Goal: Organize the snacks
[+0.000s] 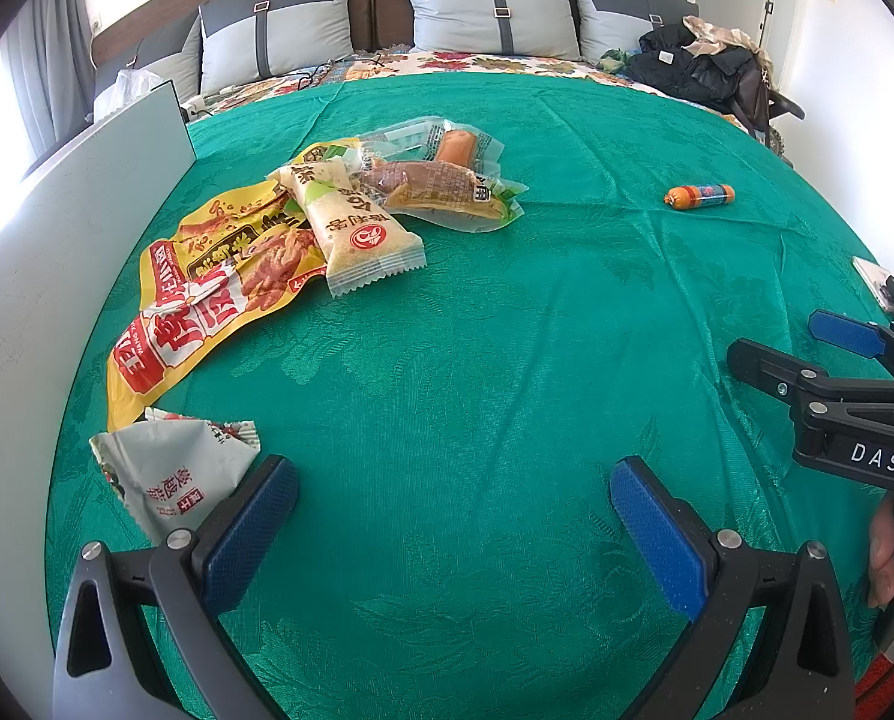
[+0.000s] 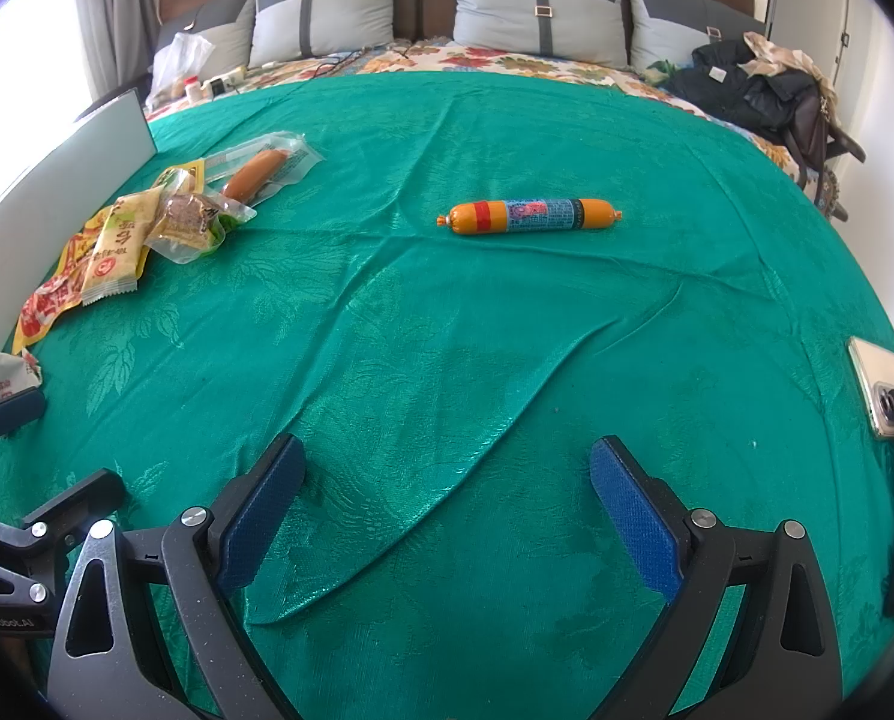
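Note:
A heap of snack packets lies at the left of the green cloth (image 1: 477,360): a big yellow-red bag (image 1: 207,300), a pale rice-cake packet (image 1: 357,228), clear vacuum packs with a brown meat piece (image 1: 435,186) and a sausage (image 1: 456,147). A crumpled white wrapper (image 1: 171,474) lies just left of my left gripper (image 1: 453,498), which is open and empty. An orange sausage stick (image 2: 531,216) lies alone mid-cloth, well ahead of my open, empty right gripper (image 2: 447,480). The same stick (image 1: 699,195) shows far right in the left wrist view.
A white board (image 1: 57,276) stands along the cloth's left edge. Phones (image 2: 885,390) lie at the right edge. Grey pillows (image 2: 537,6) and dark clothes (image 2: 747,90) sit at the back. The right gripper (image 1: 819,354) and a hand (image 1: 891,552) appear at right.

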Demonstrator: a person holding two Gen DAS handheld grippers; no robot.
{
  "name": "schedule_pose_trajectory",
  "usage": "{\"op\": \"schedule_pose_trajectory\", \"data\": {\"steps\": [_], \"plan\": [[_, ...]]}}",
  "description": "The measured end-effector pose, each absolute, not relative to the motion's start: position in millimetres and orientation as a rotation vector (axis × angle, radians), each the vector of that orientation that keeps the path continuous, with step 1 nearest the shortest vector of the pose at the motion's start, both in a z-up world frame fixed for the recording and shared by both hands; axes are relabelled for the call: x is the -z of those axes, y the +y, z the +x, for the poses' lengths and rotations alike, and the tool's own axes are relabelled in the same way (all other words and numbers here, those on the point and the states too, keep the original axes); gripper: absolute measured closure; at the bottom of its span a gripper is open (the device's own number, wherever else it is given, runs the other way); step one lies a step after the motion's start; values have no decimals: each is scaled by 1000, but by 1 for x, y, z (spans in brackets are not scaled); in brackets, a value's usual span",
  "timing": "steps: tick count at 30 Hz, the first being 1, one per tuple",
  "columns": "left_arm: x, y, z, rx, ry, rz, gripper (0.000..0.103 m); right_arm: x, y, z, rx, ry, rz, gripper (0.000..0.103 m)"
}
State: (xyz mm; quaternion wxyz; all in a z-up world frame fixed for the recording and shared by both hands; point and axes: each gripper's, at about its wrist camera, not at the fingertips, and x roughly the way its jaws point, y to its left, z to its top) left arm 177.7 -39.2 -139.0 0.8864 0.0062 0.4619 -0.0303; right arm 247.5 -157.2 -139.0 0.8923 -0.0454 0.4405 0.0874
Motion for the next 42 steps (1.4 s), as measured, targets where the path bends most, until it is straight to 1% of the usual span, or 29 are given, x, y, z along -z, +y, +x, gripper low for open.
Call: {"op": "schedule_pose_trajectory", "data": {"steps": [29, 33, 35, 37, 42], "plan": [[137, -44, 178, 68, 959, 18, 0, 139, -157, 248, -182, 915, -94, 5], [136, -44, 177, 72, 989, 18, 0, 139, -157, 248, -182, 915, -94, 5], [131, -38, 170, 116, 1013, -31, 0, 139, -157, 248, -182, 915, -94, 5], [118, -32, 160, 166, 998, -83, 0, 139, -157, 248, -182, 915, -94, 5], [85, -16, 147, 205, 973, -78, 0, 139, -157, 248, -182, 915, -94, 5]]}}
